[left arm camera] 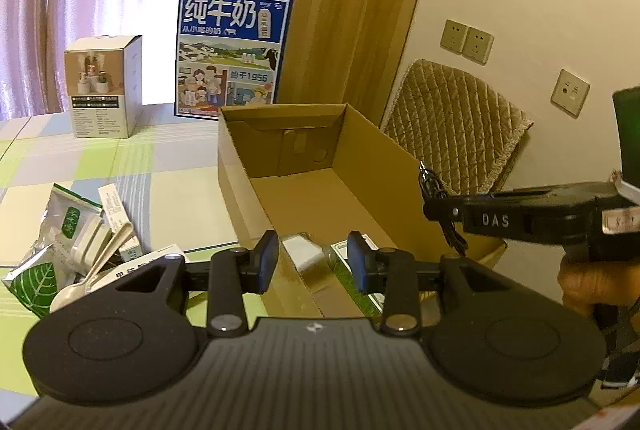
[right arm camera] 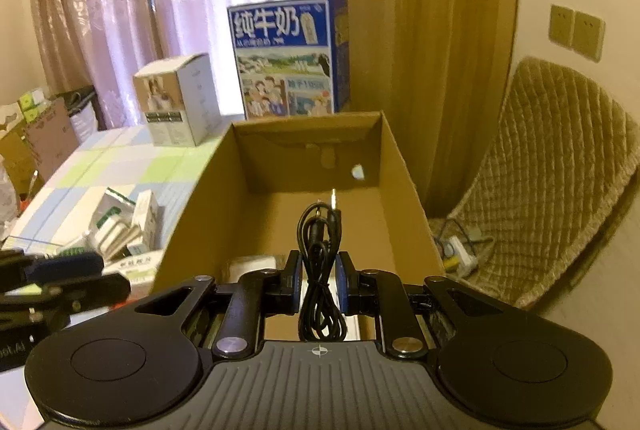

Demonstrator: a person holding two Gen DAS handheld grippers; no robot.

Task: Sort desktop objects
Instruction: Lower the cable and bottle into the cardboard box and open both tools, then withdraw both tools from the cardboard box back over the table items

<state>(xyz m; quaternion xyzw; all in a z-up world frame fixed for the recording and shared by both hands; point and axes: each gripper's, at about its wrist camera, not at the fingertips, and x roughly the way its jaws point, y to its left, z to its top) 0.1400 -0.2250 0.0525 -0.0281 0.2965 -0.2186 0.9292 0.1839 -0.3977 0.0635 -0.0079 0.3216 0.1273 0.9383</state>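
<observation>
An open cardboard box (left arm camera: 384, 150) stands on the checked tablecloth; it also shows in the right wrist view (right arm camera: 400, 166). My right gripper (right arm camera: 318, 278) is shut on a coiled black audio cable (right arm camera: 320, 230) and holds it over the box's near end; in the left wrist view the right gripper (left arm camera: 434, 208) comes in from the right above the box wall. My left gripper (left arm camera: 313, 262) is open and empty above the box's near left corner. A white packet (left arm camera: 302, 250) and a green-edged item (left arm camera: 344, 250) lie in the box.
A heap of packets, small boxes and a white spoon (left arm camera: 80, 242) lies left of the box. A blue milk carton box (left arm camera: 232, 54) and a white product box (left arm camera: 104, 86) stand at the back. A quilted chair (left arm camera: 452, 126) stands at the right by the wall.
</observation>
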